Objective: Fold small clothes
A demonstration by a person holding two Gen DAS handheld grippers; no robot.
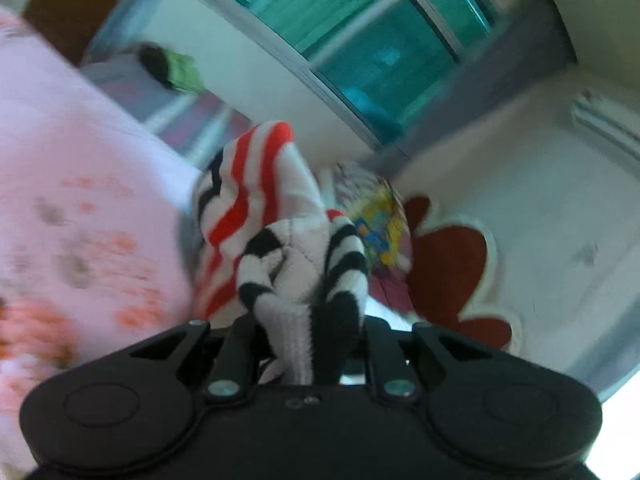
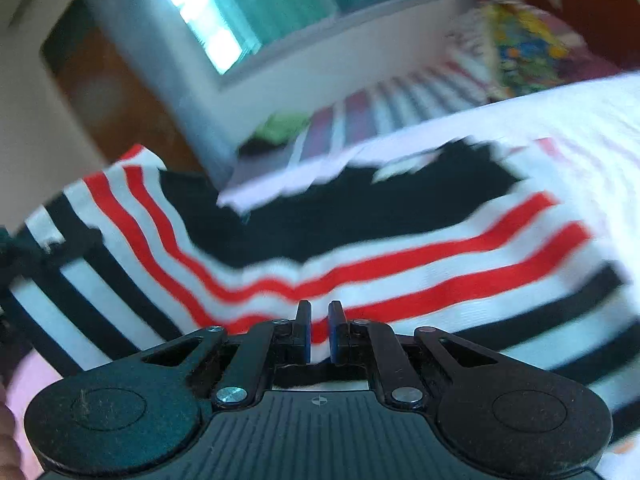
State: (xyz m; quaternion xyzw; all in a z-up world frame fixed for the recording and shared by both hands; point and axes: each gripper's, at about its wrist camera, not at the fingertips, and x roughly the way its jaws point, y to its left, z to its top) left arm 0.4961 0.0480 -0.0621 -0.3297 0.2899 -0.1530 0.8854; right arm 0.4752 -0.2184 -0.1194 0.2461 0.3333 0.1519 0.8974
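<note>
The left gripper (image 1: 308, 344) pinches a bunched bit of the striped top (image 1: 276, 236), which hides its fingers. The right gripper (image 2: 319, 332) has its blue pads (image 2: 335, 334) nearly shut, with a thin gap; the striped top lies just past them, and whether they hold it is unclear. The top spreads over a pink sheet (image 2: 580, 120). Behind the top sits a bright cloth (image 1: 380, 216). Far behind is a green window (image 1: 360, 40).

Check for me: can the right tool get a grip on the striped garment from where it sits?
Probably yes. The right tool points straight at the striped garment, nothing between; fabric seems already between its nearly closed pads. The left tool grips another bunched part.
</note>
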